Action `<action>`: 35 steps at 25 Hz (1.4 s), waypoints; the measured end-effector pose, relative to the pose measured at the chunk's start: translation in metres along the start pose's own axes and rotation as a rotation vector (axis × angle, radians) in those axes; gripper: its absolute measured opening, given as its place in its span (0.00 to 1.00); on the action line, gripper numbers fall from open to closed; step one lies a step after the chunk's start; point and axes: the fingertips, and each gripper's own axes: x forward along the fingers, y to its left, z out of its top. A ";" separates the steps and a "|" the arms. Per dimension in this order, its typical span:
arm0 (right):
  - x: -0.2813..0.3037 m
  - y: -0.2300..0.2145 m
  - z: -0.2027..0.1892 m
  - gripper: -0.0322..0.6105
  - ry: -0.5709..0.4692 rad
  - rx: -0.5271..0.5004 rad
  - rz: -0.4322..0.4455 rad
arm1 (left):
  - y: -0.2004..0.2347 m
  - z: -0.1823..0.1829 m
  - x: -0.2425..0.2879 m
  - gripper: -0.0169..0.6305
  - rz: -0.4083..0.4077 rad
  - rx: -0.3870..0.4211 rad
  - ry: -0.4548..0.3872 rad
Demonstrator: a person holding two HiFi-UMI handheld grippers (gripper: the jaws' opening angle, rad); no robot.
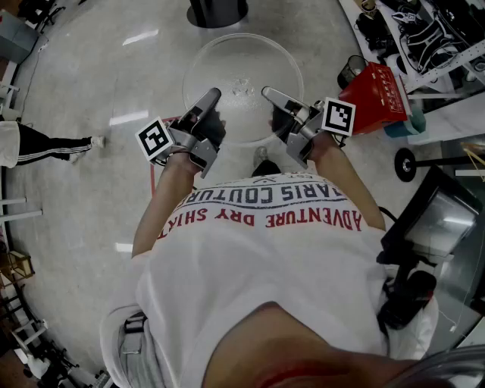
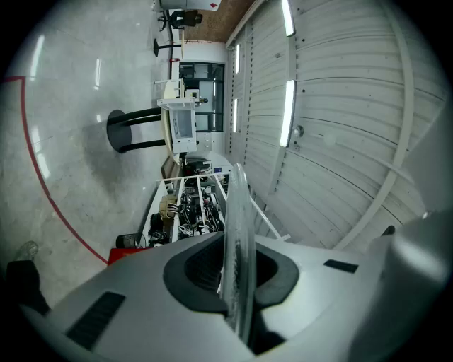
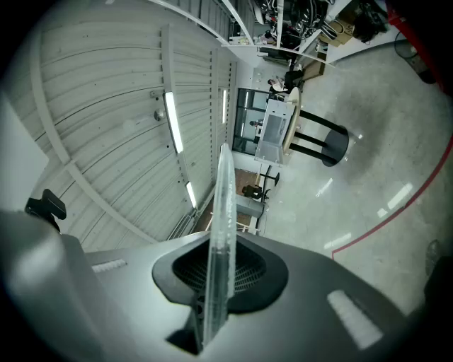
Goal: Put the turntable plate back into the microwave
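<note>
I hold the clear glass turntable plate [image 1: 242, 76] flat above the floor, out in front of the person's chest. My left gripper [image 1: 211, 96] is shut on its near left rim and my right gripper [image 1: 267, 93] on its near right rim. In the left gripper view the plate [image 2: 237, 205] shows edge-on, pinched between the dark pads of the left gripper [image 2: 237, 276]. The right gripper view shows the same plate [image 3: 224, 205], clamped edge-on in the right gripper [image 3: 214, 283]. A white box-like appliance [image 2: 178, 120] stands on a black pedestal table [image 2: 131, 131] ahead.
The black pedestal base [image 1: 218, 11] stands just beyond the plate. A red box [image 1: 375, 95] and cluttered benches [image 1: 424, 34] lie to the right, with dark equipment [image 1: 428, 220] nearer. A person's leg [image 1: 45, 144] is at the left. A red line [image 2: 42, 184] marks the floor.
</note>
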 end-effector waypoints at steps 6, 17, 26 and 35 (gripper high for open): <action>-0.002 0.001 -0.002 0.09 0.004 -0.017 -0.012 | -0.001 -0.001 -0.001 0.07 0.002 -0.014 -0.006; 0.000 0.008 -0.003 0.09 -0.004 -0.020 -0.023 | -0.006 -0.001 -0.003 0.07 -0.001 -0.021 -0.010; 0.009 0.016 0.004 0.09 -0.009 -0.005 -0.048 | -0.016 0.009 -0.002 0.07 -0.004 -0.039 -0.012; 0.034 -0.031 0.074 0.09 -0.034 0.059 -0.065 | 0.022 0.054 0.063 0.07 0.031 -0.073 -0.009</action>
